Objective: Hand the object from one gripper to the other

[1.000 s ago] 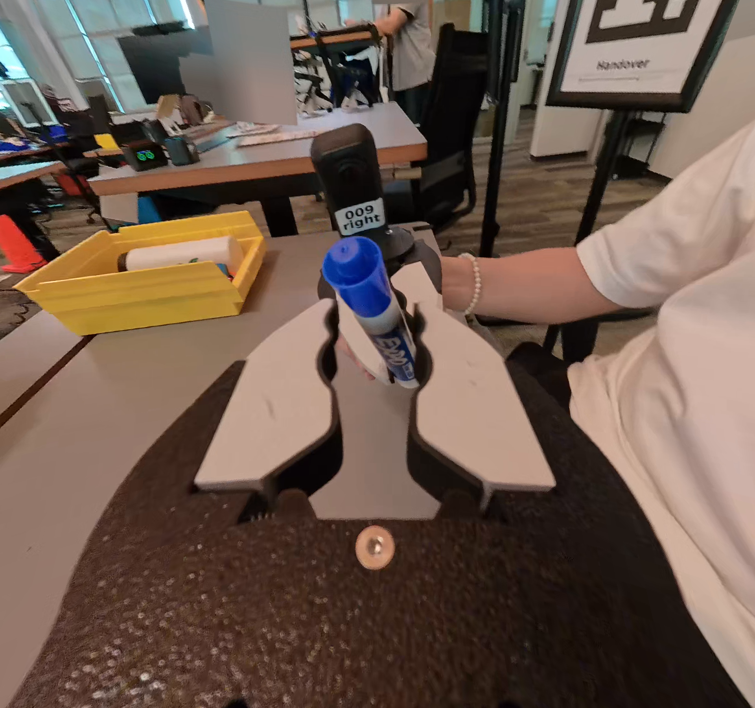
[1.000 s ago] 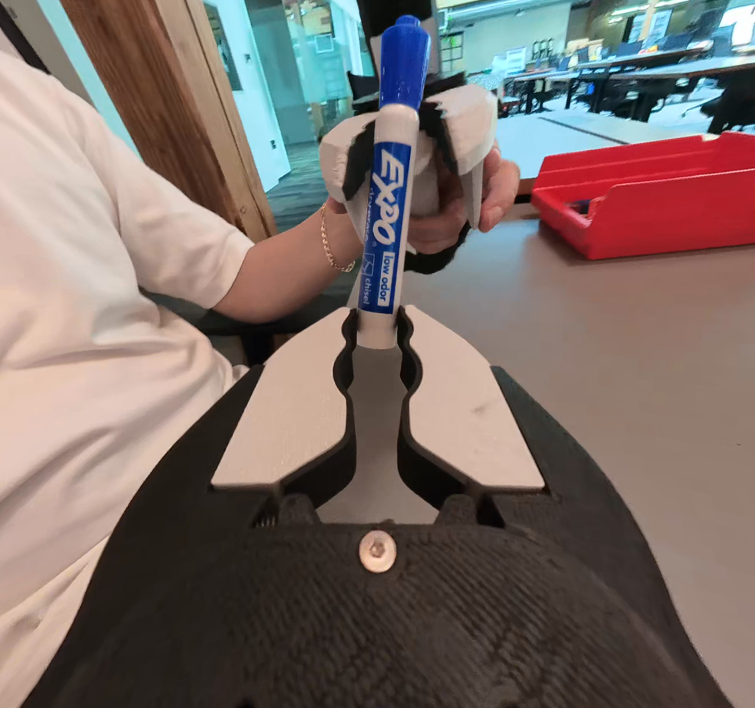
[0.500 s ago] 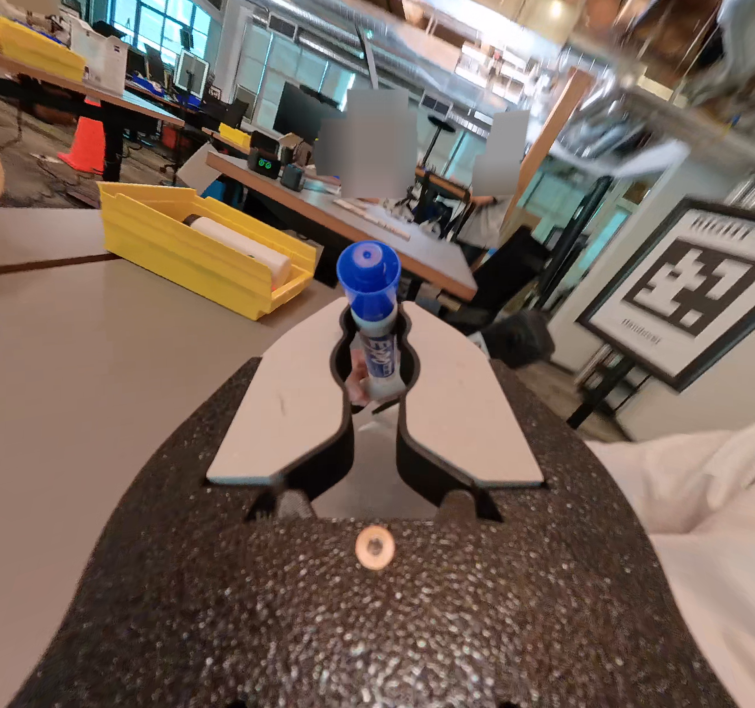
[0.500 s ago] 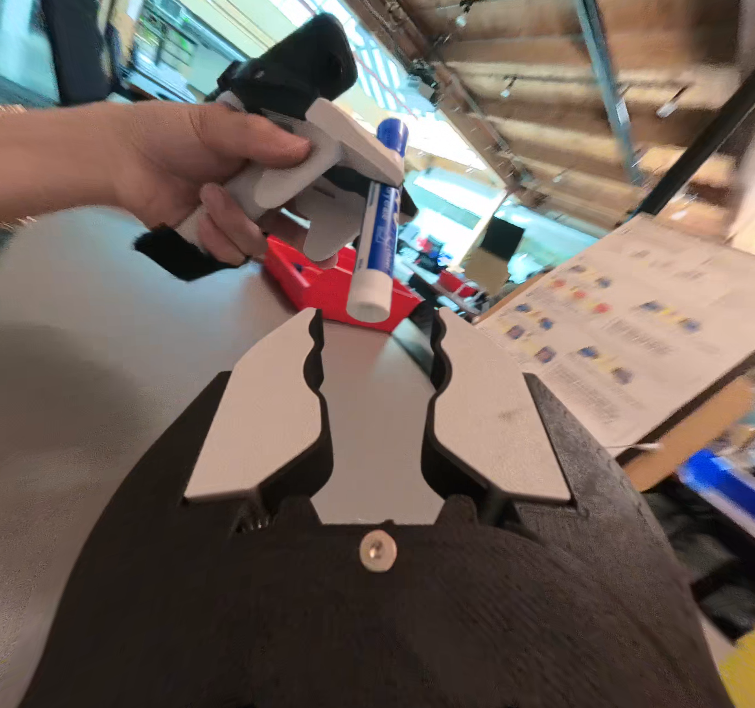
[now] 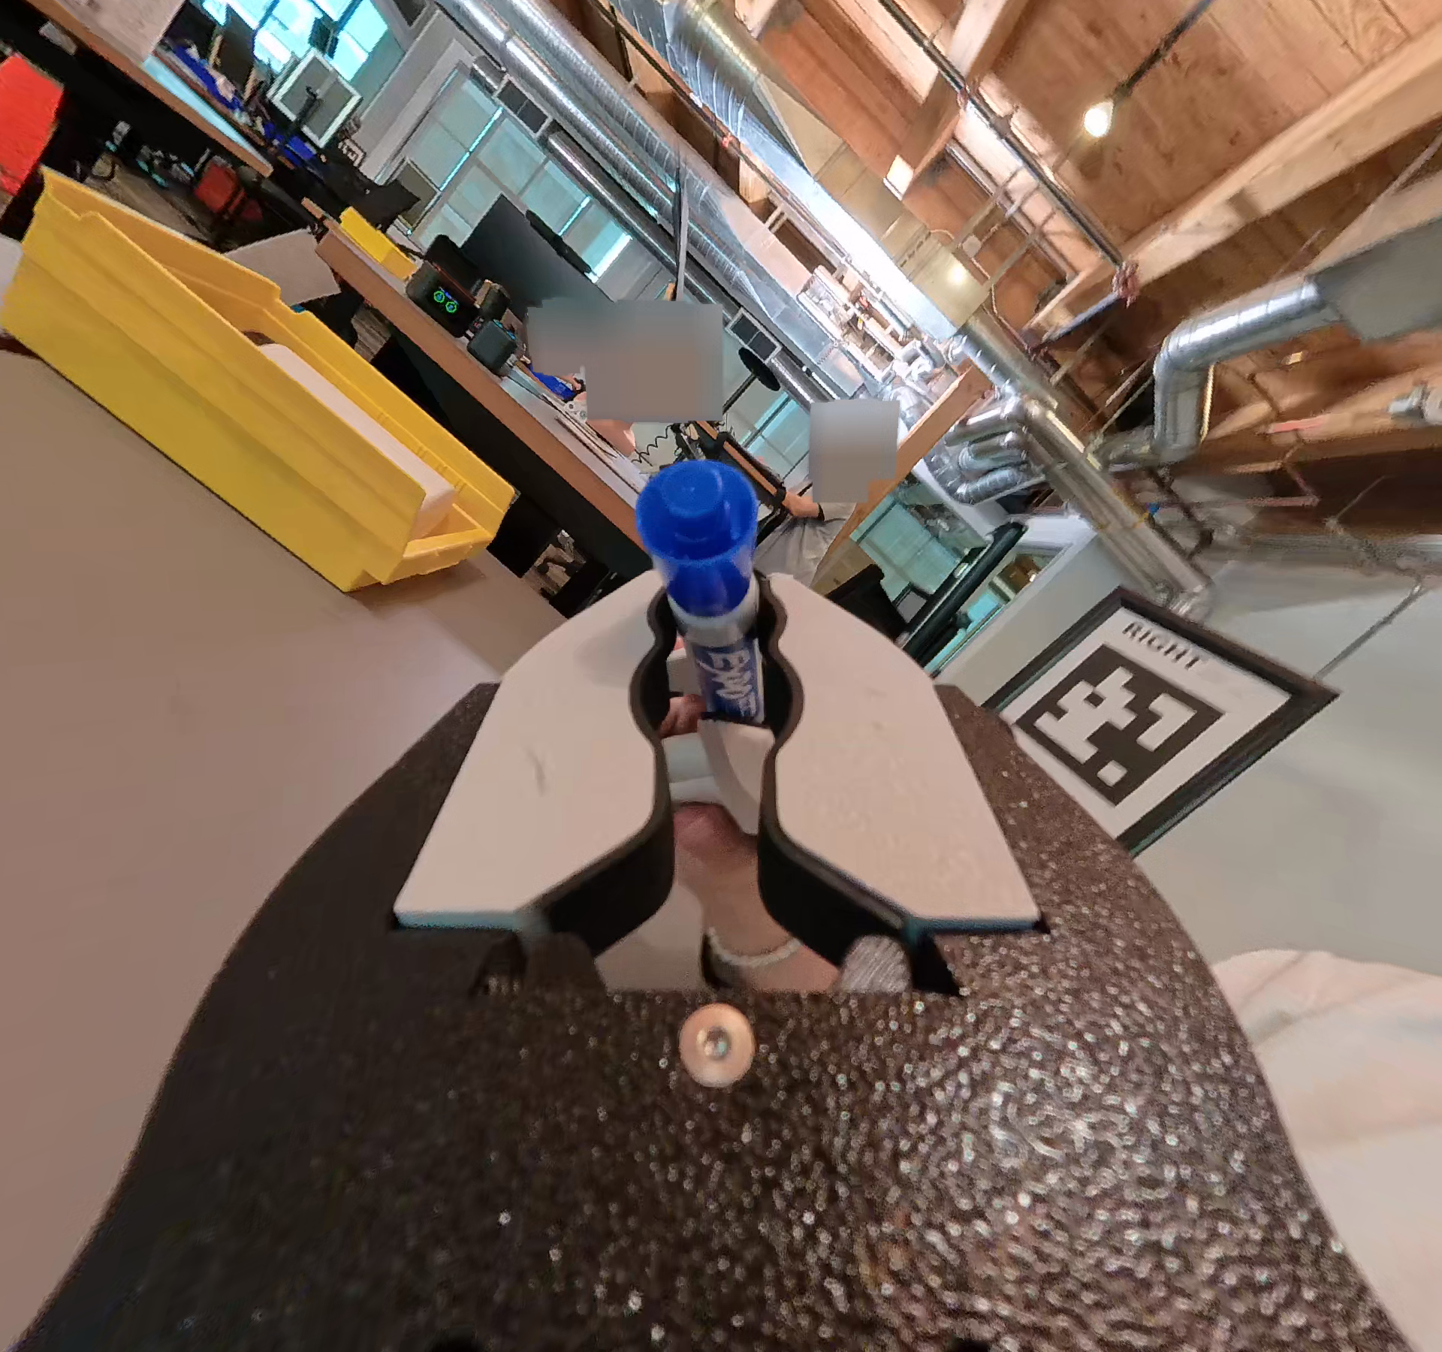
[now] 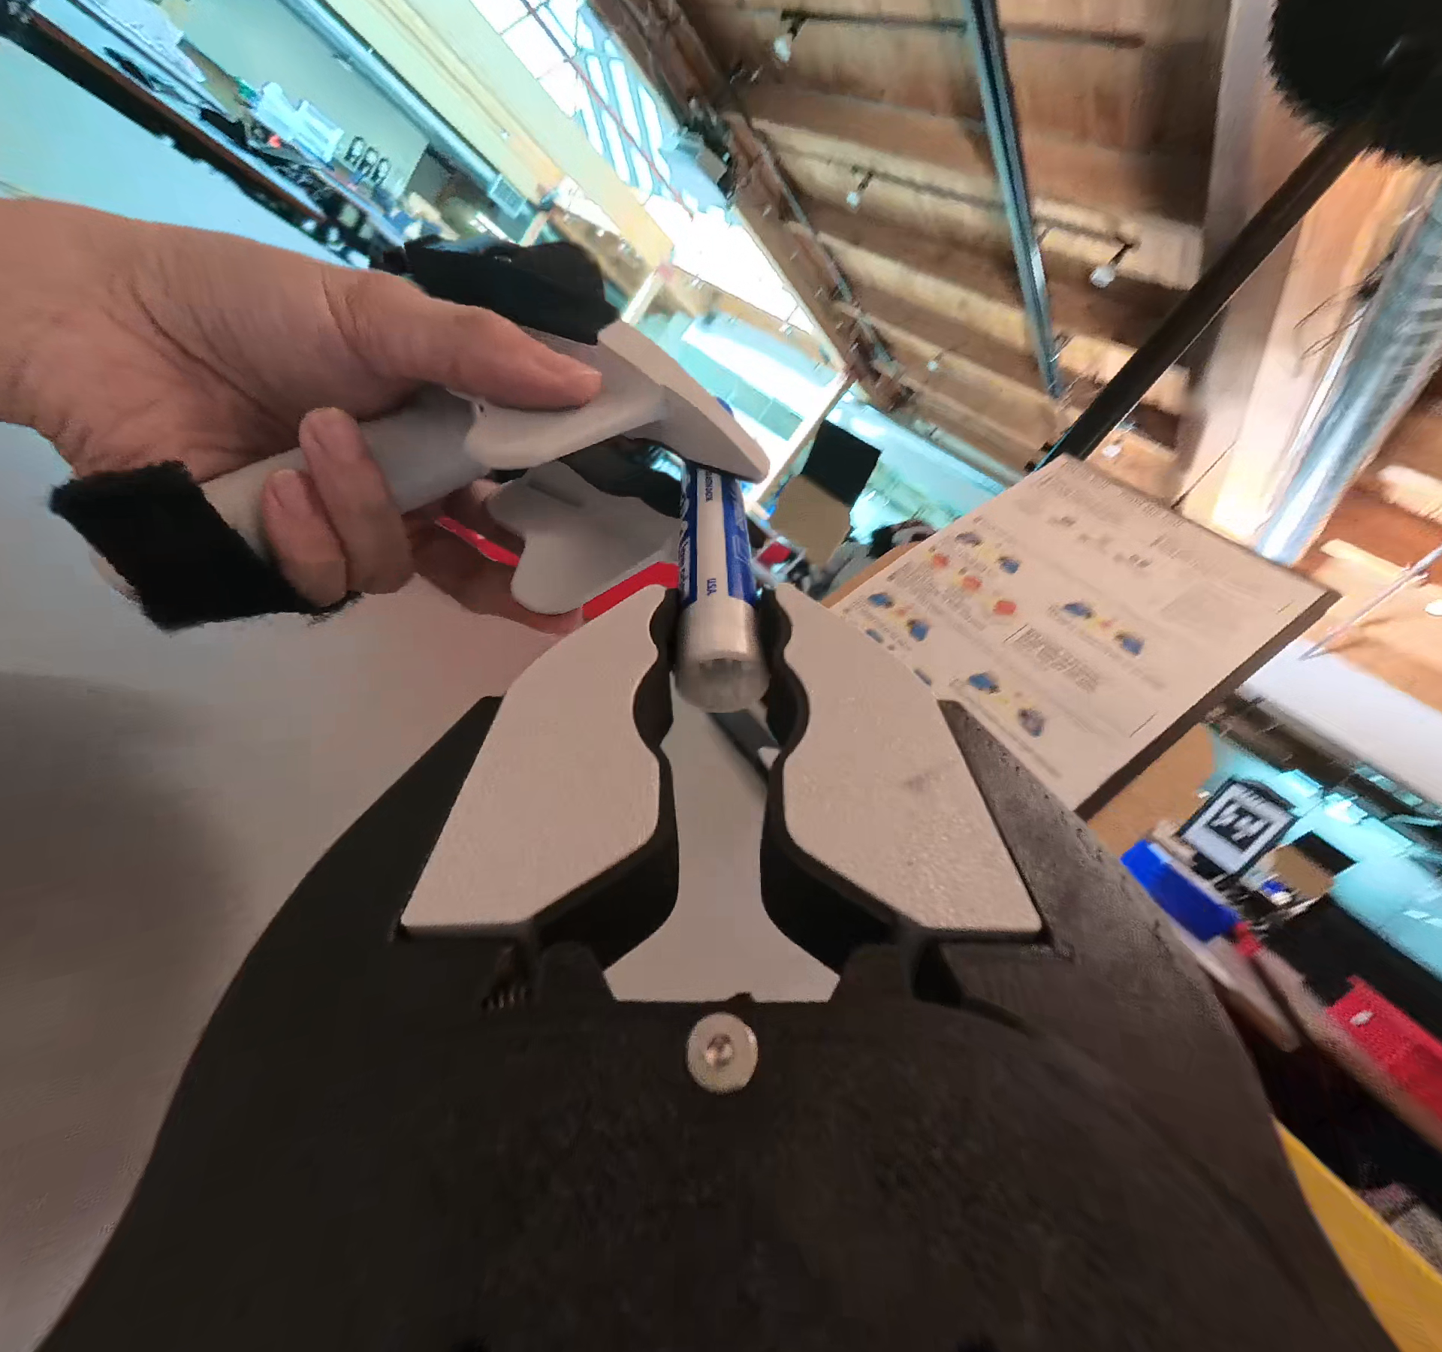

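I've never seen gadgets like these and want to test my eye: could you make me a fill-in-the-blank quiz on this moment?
1. The marker has a cap coloured ____.
2. The bin on the table is ____.
3. The left gripper is shut on the marker just below its ____.
4. The right gripper grips the marker's other end, coloured ____.

Missing words: blue; yellow; cap; white

Our grey-brown tabletop [image 5: 195,690], yellow bin [image 5: 234,409] directly on it near the far edge.
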The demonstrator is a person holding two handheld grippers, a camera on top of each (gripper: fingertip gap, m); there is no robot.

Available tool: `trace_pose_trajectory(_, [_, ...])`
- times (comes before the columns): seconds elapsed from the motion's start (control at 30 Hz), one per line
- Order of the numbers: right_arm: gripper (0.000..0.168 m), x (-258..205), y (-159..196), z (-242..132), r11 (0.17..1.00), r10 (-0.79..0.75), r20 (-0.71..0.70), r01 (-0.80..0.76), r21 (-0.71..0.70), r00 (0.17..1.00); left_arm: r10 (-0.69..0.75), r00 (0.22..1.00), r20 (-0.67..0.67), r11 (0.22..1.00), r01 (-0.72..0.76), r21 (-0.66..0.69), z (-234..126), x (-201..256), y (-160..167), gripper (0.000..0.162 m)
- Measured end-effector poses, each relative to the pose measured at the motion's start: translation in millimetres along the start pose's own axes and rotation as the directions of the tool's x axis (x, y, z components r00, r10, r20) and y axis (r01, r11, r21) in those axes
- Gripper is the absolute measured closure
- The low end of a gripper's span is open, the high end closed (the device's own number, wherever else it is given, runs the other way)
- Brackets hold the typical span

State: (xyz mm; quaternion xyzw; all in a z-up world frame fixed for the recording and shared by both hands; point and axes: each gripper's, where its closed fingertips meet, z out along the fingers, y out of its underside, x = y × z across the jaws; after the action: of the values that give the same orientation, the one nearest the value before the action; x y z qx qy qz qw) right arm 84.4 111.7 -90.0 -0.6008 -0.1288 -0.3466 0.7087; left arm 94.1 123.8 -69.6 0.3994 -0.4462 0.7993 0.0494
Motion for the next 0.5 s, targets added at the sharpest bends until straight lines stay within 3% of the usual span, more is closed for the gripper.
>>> trace_pose_trajectory(0.1, [0.149,4.2,3.9,-0.7,0.996,0.059,0.052,-0.055,-0.076,0.997,0.174,0.982,0.078,0.984,-0.169,-0.058,-4.3,-14.3,-1.9,0.126])
trace_pose_trajectory(0.17, [0.148,6.1,10.0,-3.4,0.984,0.101,0.111,-0.083,-0.16,0.989,0.399,0.888,0.227,0.915,-0.371,-0.157,-14.8,-34.7,-9.4,0.106])
trace_pose_trajectory(0.23, [0.148,9.4,20.1,-7.9,0.96,0.132,0.142,-0.092,-0.263,0.981,0.674,0.666,0.319,0.738,-0.599,-0.309,-27.9,-44.8,-19.8,0.103])
trace_pose_trajectory(0.3, [0.148,5.5,33.9,-14.2,0.922,0.164,0.194,-0.08,-0.38,0.967,0.863,0.447,0.236,0.504,-0.736,-0.451,-30.5,-34.5,-14.8,0.111])
trace_pose_trajectory(0.4, [0.148,3.0,47.7,-17.7,0.877,0.165,0.193,-0.055,-0.477,0.967,0.956,0.294,0.016,0.254,-0.793,-0.554,-22.1,-22.6,16.1,0.115])
trace_pose_trajectory(0.5, [0.148,1.4,53.7,-14.6,0.839,0.221,0.134,-0.118,-0.531,0.966,0.99,0.053,-0.127,-0.043,-0.762,-0.646,-20.0,-41.1,35.5,0.113])
